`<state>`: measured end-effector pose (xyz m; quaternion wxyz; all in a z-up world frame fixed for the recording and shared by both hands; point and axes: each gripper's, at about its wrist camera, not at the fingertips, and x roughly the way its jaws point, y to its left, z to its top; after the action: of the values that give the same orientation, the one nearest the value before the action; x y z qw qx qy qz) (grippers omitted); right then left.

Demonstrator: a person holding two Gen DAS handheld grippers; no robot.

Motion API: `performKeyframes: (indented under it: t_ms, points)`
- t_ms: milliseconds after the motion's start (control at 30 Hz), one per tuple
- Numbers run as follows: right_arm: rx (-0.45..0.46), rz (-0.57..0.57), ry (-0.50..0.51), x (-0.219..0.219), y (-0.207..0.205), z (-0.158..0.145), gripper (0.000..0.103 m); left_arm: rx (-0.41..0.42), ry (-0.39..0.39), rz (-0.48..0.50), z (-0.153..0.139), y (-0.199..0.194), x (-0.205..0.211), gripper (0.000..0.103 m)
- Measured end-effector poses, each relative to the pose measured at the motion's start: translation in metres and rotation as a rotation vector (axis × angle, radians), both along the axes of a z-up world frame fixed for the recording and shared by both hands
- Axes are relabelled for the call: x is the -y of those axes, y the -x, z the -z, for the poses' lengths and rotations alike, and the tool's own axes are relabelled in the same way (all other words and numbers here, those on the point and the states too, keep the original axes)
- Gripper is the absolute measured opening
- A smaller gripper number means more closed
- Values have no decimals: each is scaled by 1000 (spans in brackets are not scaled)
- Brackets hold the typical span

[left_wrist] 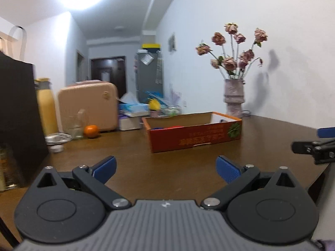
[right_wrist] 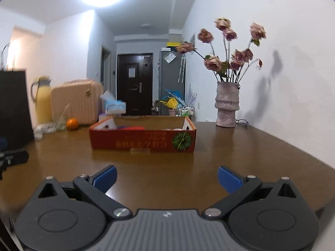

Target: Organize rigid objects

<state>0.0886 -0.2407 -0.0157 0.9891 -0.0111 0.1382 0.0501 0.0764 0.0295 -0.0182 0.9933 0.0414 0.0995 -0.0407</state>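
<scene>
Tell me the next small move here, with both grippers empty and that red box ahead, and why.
Probably ease the right gripper forward toward the red cardboard box. Both it and the left gripper are open and hold nothing, and the brown table between them and the box is bare. The box's contents are only partly visible.

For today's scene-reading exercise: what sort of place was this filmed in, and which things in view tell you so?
Most likely a home, a dining or living area opening onto a hallway. A wooden table carries a vase of dried roses, a fridge stands near the entrance door, and a small suitcase sits nearby.
</scene>
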Motion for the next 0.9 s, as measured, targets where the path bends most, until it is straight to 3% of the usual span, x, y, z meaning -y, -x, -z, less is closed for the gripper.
performKeyframes:
  t_ms: [133, 333, 900]
  points:
    - [-4, 17, 9, -18, 44, 11, 103, 20, 32, -1, 5, 42, -1, 103]
    - [61, -2, -29, -36, 94, 5, 103, 78, -30, 34, -1, 73, 13, 103]
    - [59, 7, -35, -33, 92, 1, 103, 73, -20, 26, -2, 73, 13, 103]
